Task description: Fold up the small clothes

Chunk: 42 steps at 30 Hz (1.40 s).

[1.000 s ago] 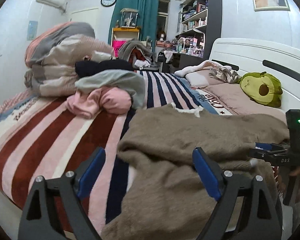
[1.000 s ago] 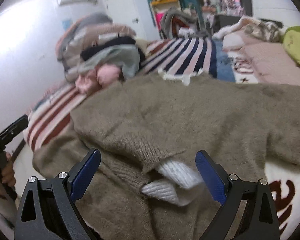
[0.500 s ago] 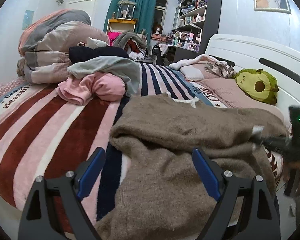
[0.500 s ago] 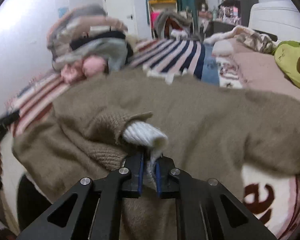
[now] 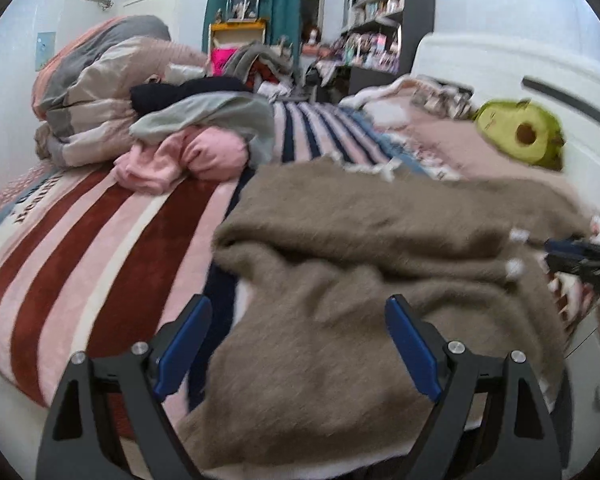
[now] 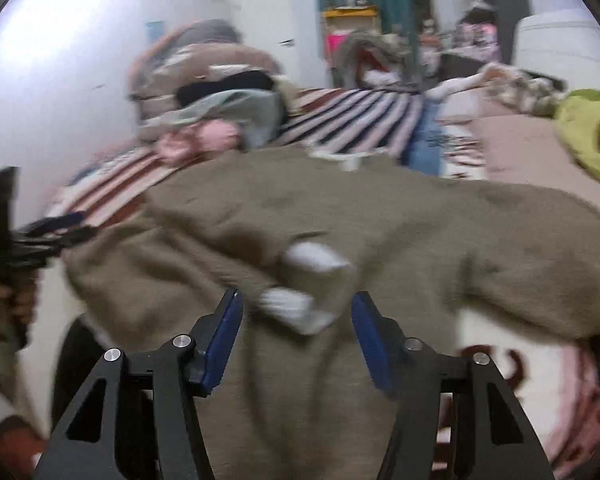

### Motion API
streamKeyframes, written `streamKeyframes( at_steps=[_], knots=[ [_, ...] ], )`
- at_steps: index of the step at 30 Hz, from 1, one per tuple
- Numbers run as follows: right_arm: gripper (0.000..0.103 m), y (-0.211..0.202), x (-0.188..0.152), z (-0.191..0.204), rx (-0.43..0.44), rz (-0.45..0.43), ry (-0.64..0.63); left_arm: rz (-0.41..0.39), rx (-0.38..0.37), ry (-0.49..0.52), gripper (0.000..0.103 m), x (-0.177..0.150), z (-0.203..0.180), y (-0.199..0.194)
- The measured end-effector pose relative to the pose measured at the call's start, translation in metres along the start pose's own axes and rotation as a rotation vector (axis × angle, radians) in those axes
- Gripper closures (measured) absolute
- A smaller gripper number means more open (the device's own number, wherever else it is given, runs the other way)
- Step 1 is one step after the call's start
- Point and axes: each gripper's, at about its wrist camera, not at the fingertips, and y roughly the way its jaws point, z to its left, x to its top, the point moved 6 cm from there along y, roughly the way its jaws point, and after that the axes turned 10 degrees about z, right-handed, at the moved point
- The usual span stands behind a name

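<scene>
- My right gripper (image 6: 296,336) is opening; the white cuff (image 6: 300,308) lies between its fingers, not pressed.
- My left gripper (image 5: 296,344) stands wide over the fuzzy brown knitted sweater (image 5: 380,240), spread on the striped bed blanket (image 5: 80,240).
- I should lay the sleeve flat across the body first.

sweater (image 5: 340,240) lies on the bed (image 5: 80,240), clothes pile (image 5: 196,136) behind it to the left.

The left gripper (image 5: 298,344) points downward with its jaws wide apart and nothing pressed between them; the right gripper (image 6: 296,336) is opening, its pads free
</scene>
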Motion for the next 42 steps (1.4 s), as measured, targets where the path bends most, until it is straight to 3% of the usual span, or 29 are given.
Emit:
streamKeyframes(
  at_steps=[4,12,14,16,19,21,22,23,24,27,31,33,36,38,39,40,41,42],
  knots=[
    [0.049,0.023,-0.019,-0.001,-0.047,0.083,-0.005,0.066,0.029,-0.028,0.017,-0.025,0.017,0.007],
    [0.026,0.010,-0.103,-0.028,-0.073,0.142,0.255,0.135,-0.094,-0.095,0.017,-0.057,0.025,0.019],
    [0.025,0.007,-0.127,-0.031,-0.020,0.175,0.325,0.140,-0.102,-0.086,0.017,-0.062,0.020,0.018],
    [0.025,0.011,-0.140,-0.032,0.041,0.200,0.371,0.152,-0.114,-0.082,0.023,-0.068,0.016,0.018],
    [0.026,0.021,-0.144,-0.025,0.095,0.208,0.384,0.168,-0.117,-0.086,0.041,-0.073,0.013,0.017],
    [0.054,0.026,-0.140,-0.019,0.137,0.210,0.377,0.177,-0.129,-0.086,0.064,-0.074,0.008,0.015],
    [0.085,0.029,-0.137,-0.014,0.130,0.226,0.344,0.182,-0.143,-0.082,0.071,-0.075,0.005,0.014],
    [0.094,0.030,-0.137,-0.012,0.092,0.240,0.313,0.186,-0.158,-0.072,0.082,-0.076,0.000,0.013],
    [0.094,0.028,-0.135,-0.010,0.029,0.250,0.260,0.187,-0.154,-0.058,0.085,-0.078,-0.003,0.011],
    [0.096,0.011,-0.131,-0.016,0.033,0.215,0.263,0.196,-0.115,0.007,0.090,-0.081,-0.016,0.006],
    [0.097,-0.029,-0.128,-0.031,0.031,0.139,0.285,0.216,-0.192,0.025,0.093,-0.089,-0.032,-0.005],
    [0.097,-0.044,-0.126,-0.030,0.013,0.125,0.263,0.224,-0.218,0.047,0.093,-0.095,-0.040,-0.010],
    [0.097,-0.045,-0.128,-0.029,-0.026,0.161,0.235,0.256,-0.174,0.066,0.093,-0.105,-0.045,-0.008],
    [0.089,-0.033,-0.132,-0.030,-0.039,0.203,0.244,0.269,-0.161,0.055,0.090,-0.108,-0.042,-0.005],
    [0.087,-0.025,-0.134,-0.031,-0.055,0.225,0.252,0.269,-0.159,0.047,0.082,-0.109,-0.038,-0.006],
    [0.078,-0.021,-0.137,-0.033,-0.087,0.244,0.257,0.266,-0.163,0.043,0.073,-0.109,-0.036,-0.009],
    [0.065,-0.023,-0.138,-0.035,-0.101,0.242,0.254,0.254,-0.161,0.038,0.049,-0.107,-0.032,-0.014],
    [0.058,-0.025,-0.136,-0.036,-0.115,0.231,0.252,0.227,-0.151,0.035,0.034,-0.104,-0.027,-0.022]
  ],
)
